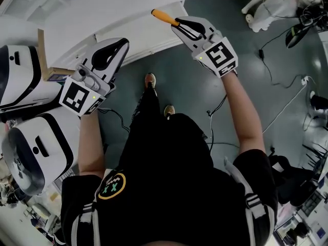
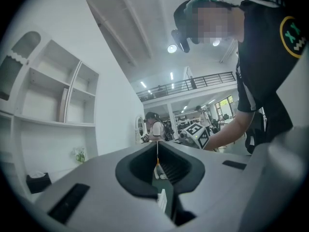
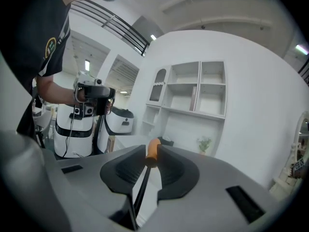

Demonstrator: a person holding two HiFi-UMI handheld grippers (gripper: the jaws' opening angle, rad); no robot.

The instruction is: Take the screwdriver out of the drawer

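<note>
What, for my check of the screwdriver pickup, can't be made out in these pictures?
Screwdriver tip: head and right gripper views, hidden inside the right hand-held gripper.
Drawer front: head view, steep angle shows only the cabinet top.
Background people: left gripper view, too small.

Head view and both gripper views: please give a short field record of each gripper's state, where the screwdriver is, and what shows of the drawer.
right gripper: shut on the orange-handled screwdriver
grip: dark shaft runs between the jaws, orange handle sticks out past the tips
left gripper: shut, nothing between its jaws
screwdriver place: held in the air above the edge of the white cabinet, touching nothing else
drawer: cannot tell whether open or shut
task state: screwdriver is out and in hand
</note>
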